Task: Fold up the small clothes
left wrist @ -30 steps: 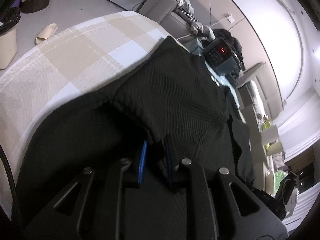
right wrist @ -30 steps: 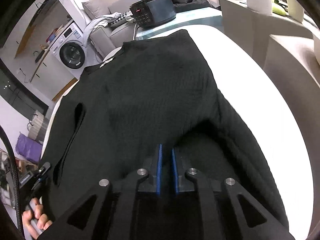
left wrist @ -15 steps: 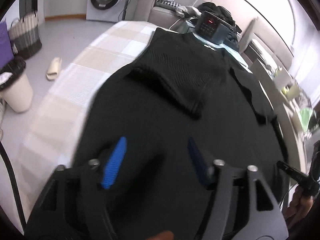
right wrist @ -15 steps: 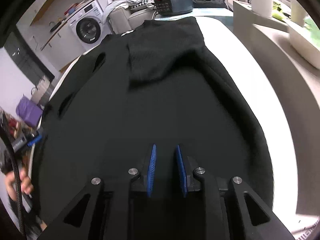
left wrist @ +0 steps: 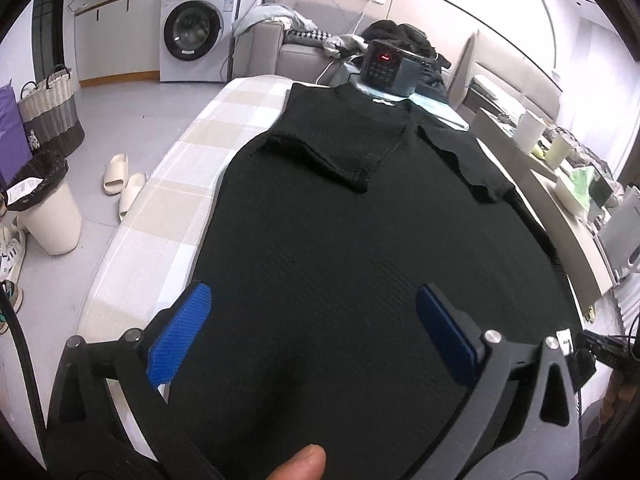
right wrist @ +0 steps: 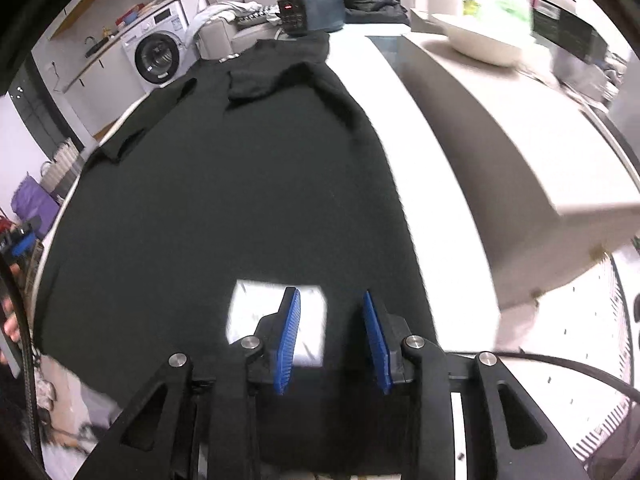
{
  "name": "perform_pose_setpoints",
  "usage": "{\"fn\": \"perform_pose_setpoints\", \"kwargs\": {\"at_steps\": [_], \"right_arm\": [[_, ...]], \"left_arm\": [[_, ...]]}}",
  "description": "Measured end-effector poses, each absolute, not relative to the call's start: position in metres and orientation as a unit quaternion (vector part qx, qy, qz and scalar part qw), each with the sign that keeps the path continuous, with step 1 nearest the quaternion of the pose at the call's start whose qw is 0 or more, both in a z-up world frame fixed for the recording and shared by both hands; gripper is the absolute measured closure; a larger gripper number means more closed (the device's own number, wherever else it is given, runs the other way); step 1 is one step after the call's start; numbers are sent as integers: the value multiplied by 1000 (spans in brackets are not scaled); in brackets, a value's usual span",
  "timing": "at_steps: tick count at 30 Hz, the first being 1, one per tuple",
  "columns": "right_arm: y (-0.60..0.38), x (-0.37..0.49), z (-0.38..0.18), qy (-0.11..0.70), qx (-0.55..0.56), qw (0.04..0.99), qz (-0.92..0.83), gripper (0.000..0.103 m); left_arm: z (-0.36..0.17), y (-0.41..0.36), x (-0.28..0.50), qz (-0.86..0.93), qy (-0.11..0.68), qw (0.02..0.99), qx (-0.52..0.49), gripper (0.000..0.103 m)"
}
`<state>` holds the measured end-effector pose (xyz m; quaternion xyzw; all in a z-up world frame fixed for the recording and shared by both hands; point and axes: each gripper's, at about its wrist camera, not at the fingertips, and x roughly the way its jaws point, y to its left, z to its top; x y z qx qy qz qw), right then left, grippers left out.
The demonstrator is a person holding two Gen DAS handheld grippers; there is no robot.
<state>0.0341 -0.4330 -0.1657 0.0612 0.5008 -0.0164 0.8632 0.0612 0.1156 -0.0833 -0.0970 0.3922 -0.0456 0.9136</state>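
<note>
Both hand-held grippers have drawn back from the black knitted garment and released it since the earlier frames.

Left hand-held gripper: its blue-padded jaws are opening and stand wide apart above the near part of the garment, nothing between the pads; a fingertip shows at the lower edge. Right hand-held gripper: its jaws are opening, part-way apart, pressing on nothing, over the near hem beside a white label. The garment lies spread flat on the bench covered with a beige-and-white checked cloth, both sleeves folded inward across the body near the collar. A dark box with a red digital display stands just beyond the collar.
</note>
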Motion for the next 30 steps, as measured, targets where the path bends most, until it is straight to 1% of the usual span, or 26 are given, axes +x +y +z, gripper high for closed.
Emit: {"fn": "perform_pose_setpoints", "kwargs": {"at_steps": [3,6,11,17,18,23,25,30], "right_arm": [[-441,8,-164,504,54,861,-27,67],[-446,-14,-155,494,56,867,-35,60],[-452,-42,-157,498,59,865,-25,59],[-475,-85,-190,536,80,839,-51,58],[-474,-86,-189,532,83,841,-46,58],[-455,-79,-156,459,128,878,46,58],[-445,-69,-150,436,126,889,52,58],[-440,-43,-160,434,105,895,0,57]], "left_arm": [[-80,115,46,-48,385,917,-96,1],[-80,114,32,-50,384,917,-94,1],[-84,115,15,-48,389,915,-96,1],[-83,109,9,-48,389,916,-86,1],[-82,107,9,-48,389,916,-86,1],[-75,93,7,-58,383,919,-78,1],[-73,88,5,-65,382,919,-74,1],[-73,87,-3,-65,383,920,-56,1]]}}
